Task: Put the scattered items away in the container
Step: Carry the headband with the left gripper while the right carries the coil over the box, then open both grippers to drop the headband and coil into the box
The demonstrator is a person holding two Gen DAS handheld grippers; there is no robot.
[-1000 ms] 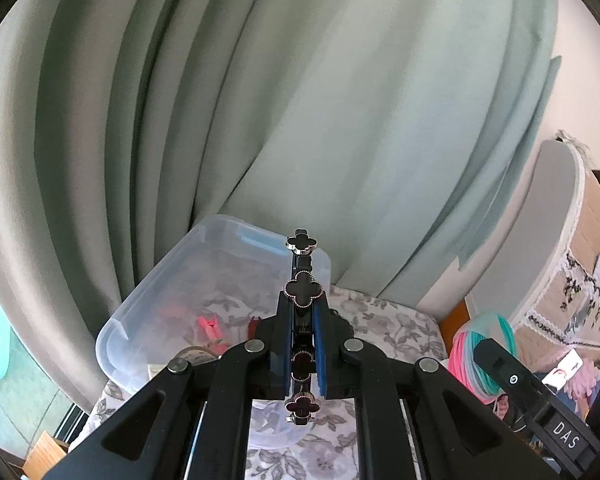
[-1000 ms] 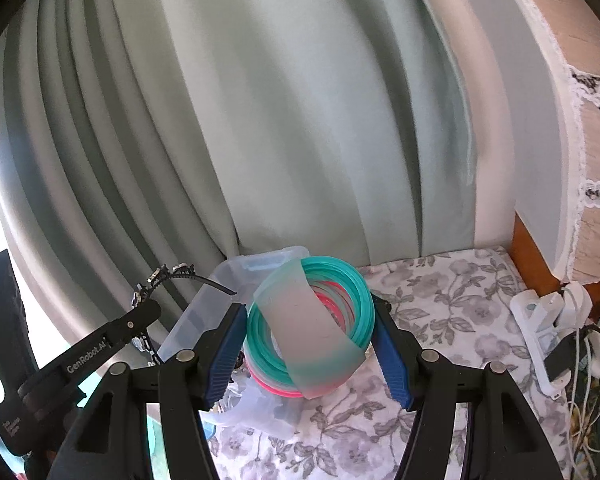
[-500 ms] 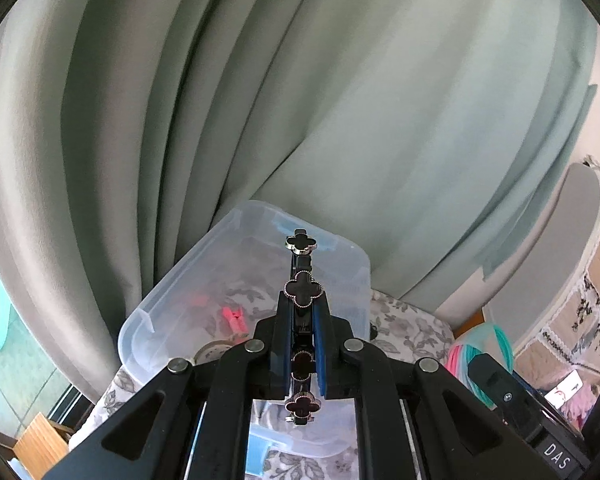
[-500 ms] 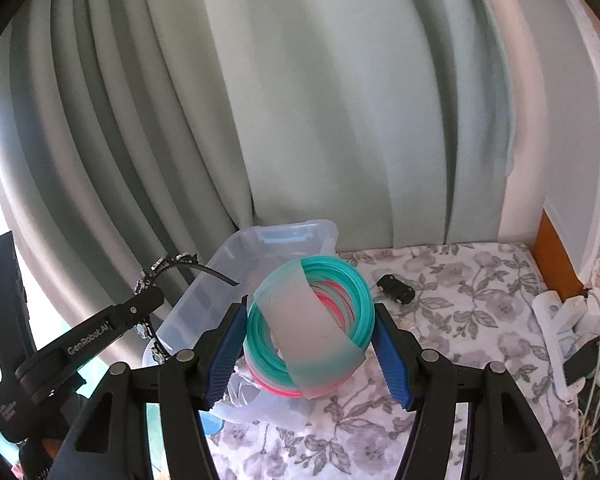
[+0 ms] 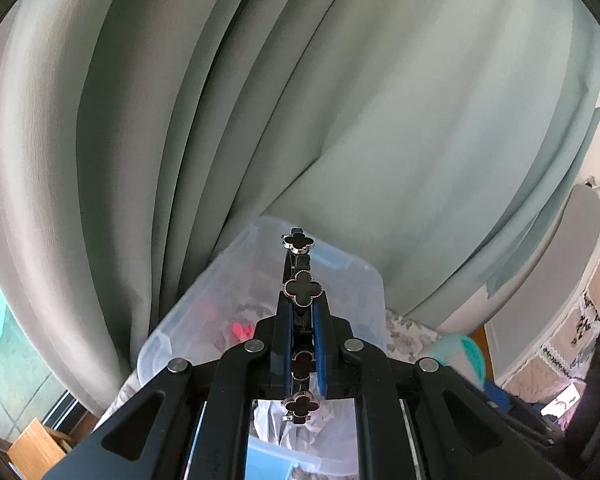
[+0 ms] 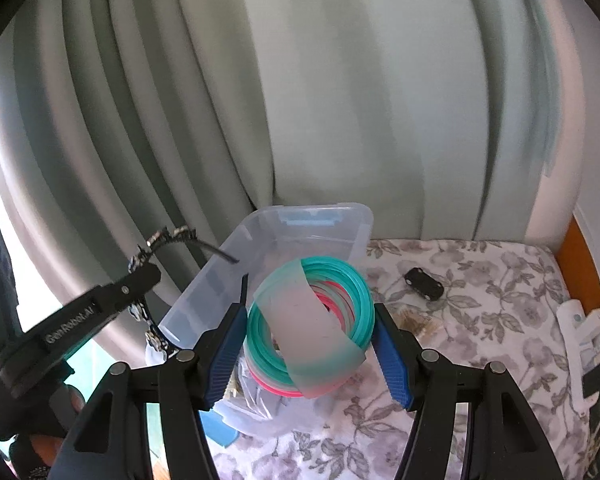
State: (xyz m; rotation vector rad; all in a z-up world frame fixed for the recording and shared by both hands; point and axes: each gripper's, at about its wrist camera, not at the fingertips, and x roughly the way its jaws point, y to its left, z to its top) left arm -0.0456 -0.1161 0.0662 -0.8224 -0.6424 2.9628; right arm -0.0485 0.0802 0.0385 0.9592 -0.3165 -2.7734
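A coil of teal and pink rings is clamped between the blue pads of the right gripper, above the near end of the clear container; a clover bracelet is pinched by the left gripper beside the container; a small black item lies on the floral cloth.

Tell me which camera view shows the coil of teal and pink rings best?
The right wrist view: the ring coil fills the centre, held between the right tool pads. The left wrist view shows only a blurred teal edge at lower right.

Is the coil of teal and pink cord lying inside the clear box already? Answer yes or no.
No: the coil is gripped between the right tongs, held above the clear box near its front edge.
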